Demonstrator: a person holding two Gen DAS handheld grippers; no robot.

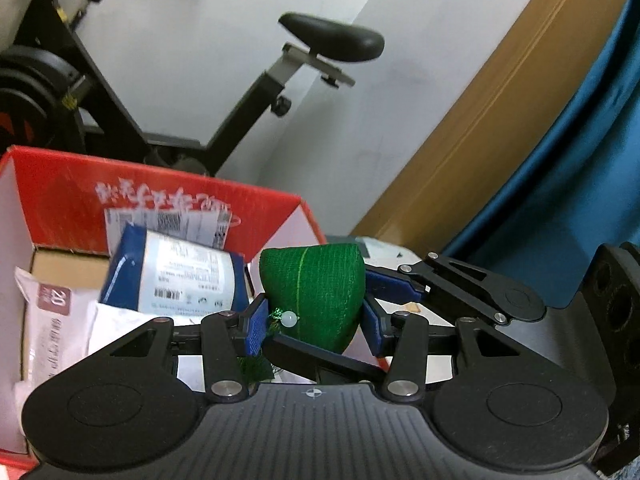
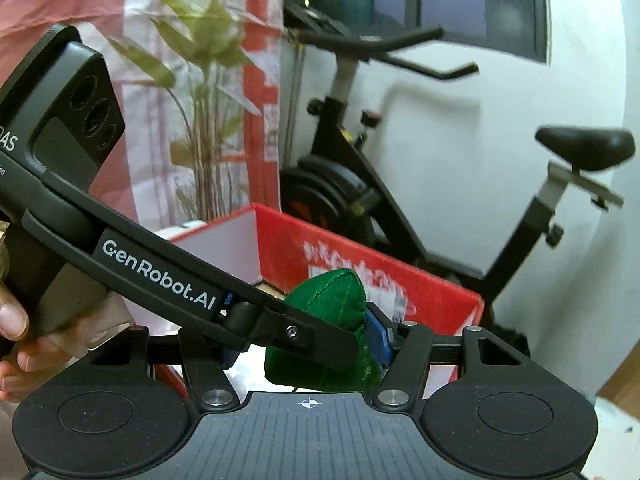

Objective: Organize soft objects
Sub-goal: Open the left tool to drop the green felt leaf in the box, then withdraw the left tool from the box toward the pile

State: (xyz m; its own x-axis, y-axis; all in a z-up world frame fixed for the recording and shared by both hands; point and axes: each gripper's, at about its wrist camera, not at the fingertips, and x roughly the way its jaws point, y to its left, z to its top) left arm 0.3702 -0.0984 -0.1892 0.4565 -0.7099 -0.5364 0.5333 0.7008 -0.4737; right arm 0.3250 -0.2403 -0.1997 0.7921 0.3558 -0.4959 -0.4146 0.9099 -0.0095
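Green pouch (image 1: 316, 292) between fingers (image 1: 256, 322) (both pairs).

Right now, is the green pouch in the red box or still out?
Out. The green pouch is gripped between both grippers, in front of the red box, not among its packets.

The pouch (image 1: 316, 292) is green with one lighter green stripe and a pale bead (image 1: 289, 318). Behind it, the box (image 1: 160, 200) is red with white script, holding a blue-and-white pack (image 1: 176, 276).
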